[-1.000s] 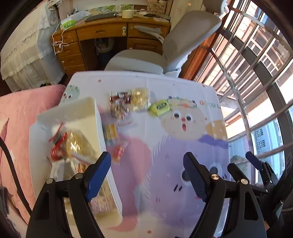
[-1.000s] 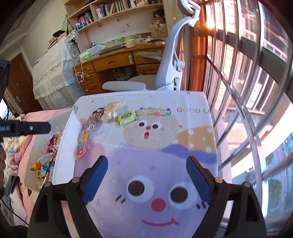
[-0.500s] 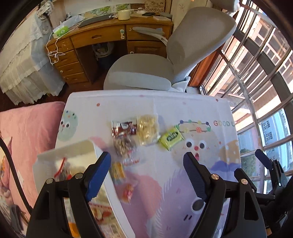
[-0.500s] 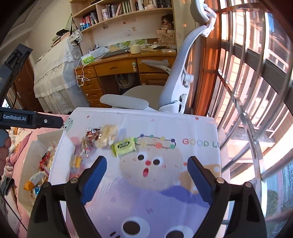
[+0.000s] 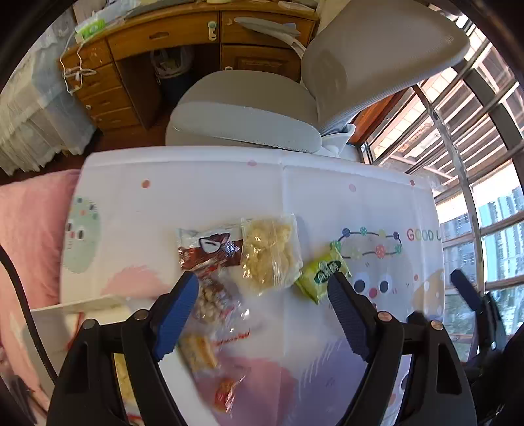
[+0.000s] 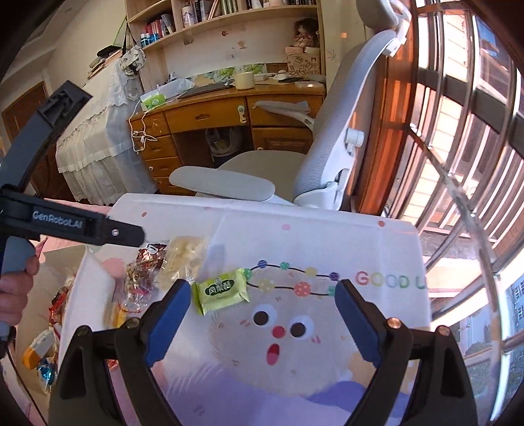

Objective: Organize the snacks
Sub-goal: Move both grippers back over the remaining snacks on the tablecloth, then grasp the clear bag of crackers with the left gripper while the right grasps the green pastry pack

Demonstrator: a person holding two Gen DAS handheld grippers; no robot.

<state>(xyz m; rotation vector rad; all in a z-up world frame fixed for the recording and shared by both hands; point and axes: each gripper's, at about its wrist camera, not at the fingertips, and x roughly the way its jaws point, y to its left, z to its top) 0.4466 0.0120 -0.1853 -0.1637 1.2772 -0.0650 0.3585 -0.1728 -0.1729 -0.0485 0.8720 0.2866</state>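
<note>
Both claws have advanced toward the loose snacks, the left claw (image 5: 262,301) and right claw (image 6: 262,304) wide open and empty, approaching the green packet (image 6: 222,291) lying on the counter (image 6: 327,236), which next needs straddling and closing.

Bright daylight pours in from the barred window (image 6: 465,137) on the right, warm and orange on its wooden frame; the panes beyond are washed out to near white; the cartoon tablecloth (image 5: 327,196) is evenly lit, with faint glare on the clear snack wrappers (image 5: 229,314) (smeared by motion in the left wrist view); straight lines bow strongly toward the edges; the corners fall to black; the bookshelf (image 6: 229,13) stays dimmer.
</note>
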